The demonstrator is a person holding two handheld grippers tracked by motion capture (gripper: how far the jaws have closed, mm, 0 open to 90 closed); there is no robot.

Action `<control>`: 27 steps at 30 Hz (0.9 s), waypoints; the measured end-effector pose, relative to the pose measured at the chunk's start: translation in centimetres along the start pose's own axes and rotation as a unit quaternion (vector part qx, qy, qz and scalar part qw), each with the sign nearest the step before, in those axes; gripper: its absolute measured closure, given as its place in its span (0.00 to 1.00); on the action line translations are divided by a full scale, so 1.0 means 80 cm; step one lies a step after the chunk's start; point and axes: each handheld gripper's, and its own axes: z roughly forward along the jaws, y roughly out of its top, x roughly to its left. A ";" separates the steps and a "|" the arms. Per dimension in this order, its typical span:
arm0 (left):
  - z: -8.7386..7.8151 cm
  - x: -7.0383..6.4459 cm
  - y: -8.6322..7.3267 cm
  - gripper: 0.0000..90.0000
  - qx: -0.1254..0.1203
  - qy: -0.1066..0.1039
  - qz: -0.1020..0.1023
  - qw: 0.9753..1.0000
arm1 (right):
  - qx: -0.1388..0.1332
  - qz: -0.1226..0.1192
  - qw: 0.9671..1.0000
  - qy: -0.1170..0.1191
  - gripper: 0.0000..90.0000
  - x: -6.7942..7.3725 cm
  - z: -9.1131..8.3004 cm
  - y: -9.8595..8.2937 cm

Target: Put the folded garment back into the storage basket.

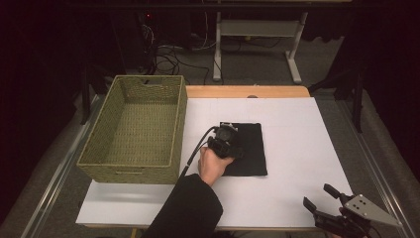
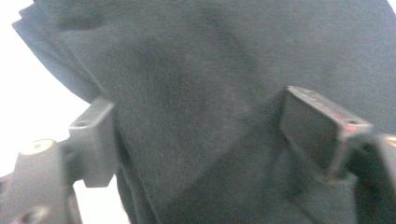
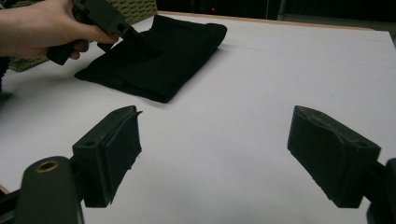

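Observation:
A folded black cloth (image 1: 253,146) lies flat near the middle of the white table cover (image 1: 297,148). A hand holds my left gripper (image 1: 232,144) down on the cloth's left part. In the left gripper view the cloth (image 2: 196,70) lies under and between the jaws, which stand wide apart, so my left gripper (image 2: 201,135) is open. My right gripper (image 1: 318,196) hovers open near the table's front right corner, far from the cloth. In the right gripper view my right gripper (image 3: 219,154) has nothing between its pads, and the cloth (image 3: 163,56) lies beyond with the other hand's gripper (image 3: 105,16) on it.
A green woven basket (image 1: 148,79) stands at the table's left side, close to the cloth; its inside looks bare. The wooden table edge (image 1: 247,91) runs along the back. Cables and table legs lie on the floor behind.

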 end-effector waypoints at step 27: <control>-0.041 -0.007 0.012 0.77 0.002 -0.056 0.028 0.998 | -0.003 0.002 1.000 0.003 0.20 -0.001 -0.001 0.000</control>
